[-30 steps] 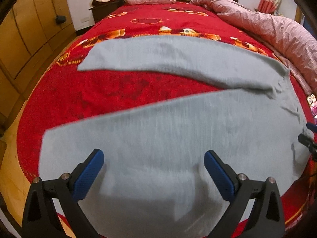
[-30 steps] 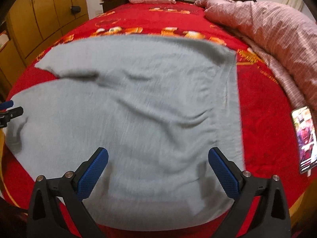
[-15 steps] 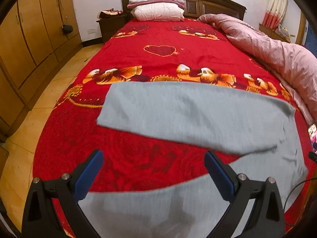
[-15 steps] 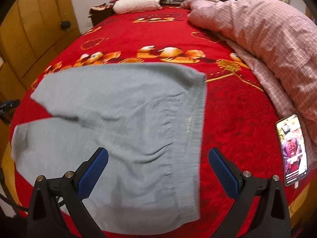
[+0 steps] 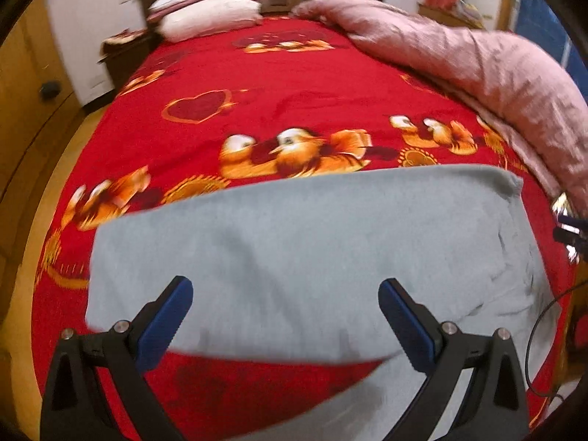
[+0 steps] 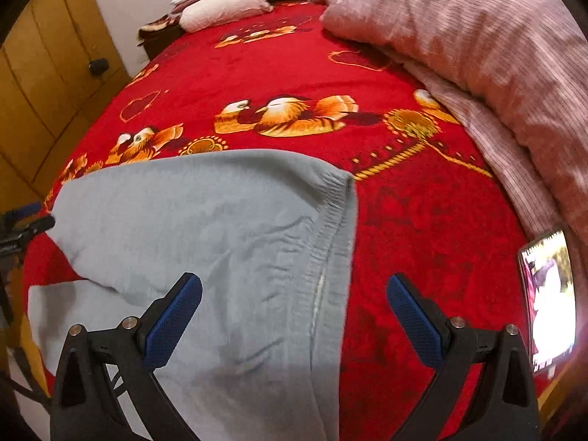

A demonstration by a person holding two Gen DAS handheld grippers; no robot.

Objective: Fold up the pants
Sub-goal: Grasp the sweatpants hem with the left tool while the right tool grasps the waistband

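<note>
The pale grey knitted pants lay spread across the near end of the red bedspread printed with orange ducks, the ribbed waistband toward the bed's right side and the two legs running off toward its left edge. A second earlier both cameras had sat low over the cloth, which filled most of each view; by this moment they had risen and pulled back, so that the farther leg, the pillows at the headboard and the pink quilt heaped along the right edge came into sight. The cloth itself looked unmoved and not yet folded. The left gripper hovered above the gap between the two legs, jaws wide apart with nothing between them. The right gripper hung over the waistband, equally spread and empty. A lit phone rested near the bed's right edge. The retreat read as a survey before the first fold, probably laying one leg over the other.
</note>
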